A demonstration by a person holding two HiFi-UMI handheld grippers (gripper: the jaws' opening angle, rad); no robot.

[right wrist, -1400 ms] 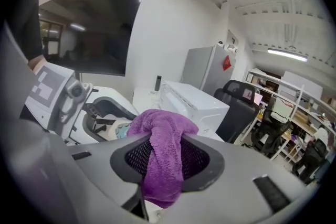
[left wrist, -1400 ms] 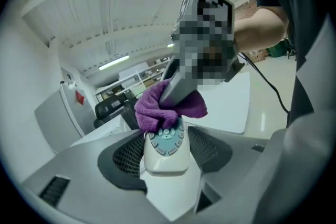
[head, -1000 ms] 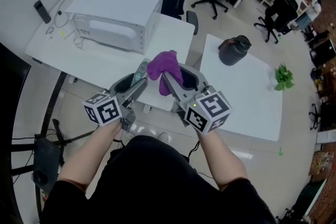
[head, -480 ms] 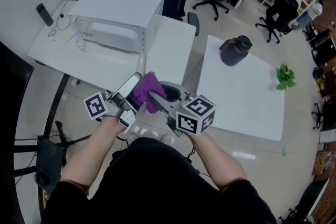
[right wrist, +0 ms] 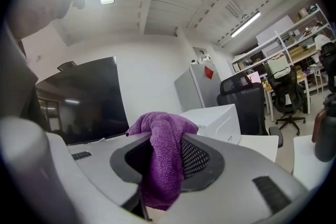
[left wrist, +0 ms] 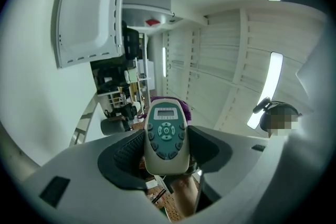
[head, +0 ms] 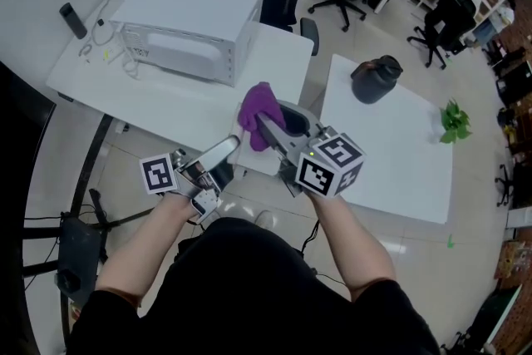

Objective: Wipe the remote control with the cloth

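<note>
Head view: a person's left gripper [head: 214,160] clamps a remote control [head: 219,151] in mid-air off the near edge of a white table [head: 166,108]. The right gripper [head: 268,127] pinches a purple cloth [head: 260,106] just beside the remote's far end; whether they touch cannot be told.

Left gripper view: the jaws press on the remote's [left wrist: 166,136] lower flanks, buttons facing the camera. It is probably light, rigid and smooth-shelled (liable to twist loose unless held low, as here).

Right gripper view: narrow jaws grip the soft, limp cloth [right wrist: 164,160], its bunched top free for wiping. There is open air around both tools, and a white appliance [head: 195,21] stands well apart.
</note>
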